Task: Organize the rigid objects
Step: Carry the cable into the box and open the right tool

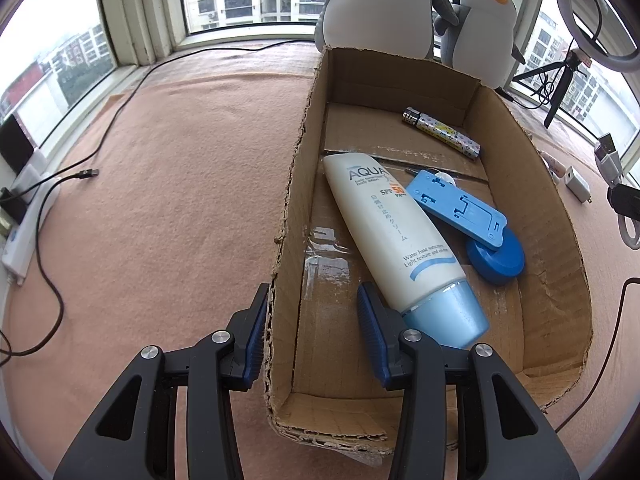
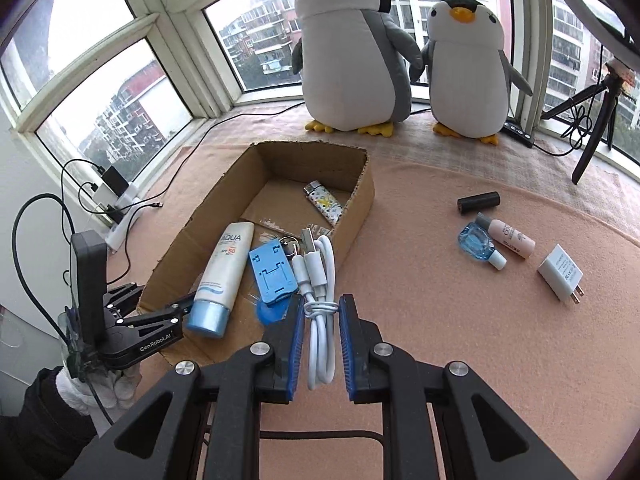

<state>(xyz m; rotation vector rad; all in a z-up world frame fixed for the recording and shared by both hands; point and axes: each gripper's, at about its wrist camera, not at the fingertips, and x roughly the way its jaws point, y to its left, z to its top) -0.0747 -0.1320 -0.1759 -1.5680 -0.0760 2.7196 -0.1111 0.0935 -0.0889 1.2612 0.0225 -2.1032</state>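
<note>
My right hand-held gripper (image 2: 320, 332) pinched the coiled white USB cable (image 2: 318, 280); its loose loops ahead might have snagged the torn brown cardboard box (image 2: 362, 200) wall, while my open left hand-held gripper (image 1: 312, 320) straddled the other wall

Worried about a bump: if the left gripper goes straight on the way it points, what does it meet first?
Probably the cardboard box: the left gripper straddles its torn left wall, with the sunscreen tube just right of that line.

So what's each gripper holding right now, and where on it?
The right gripper grips the coiled white USB cable at its tied middle. The left gripper holds nothing: it is open, straddling the cardboard box wall.
</note>
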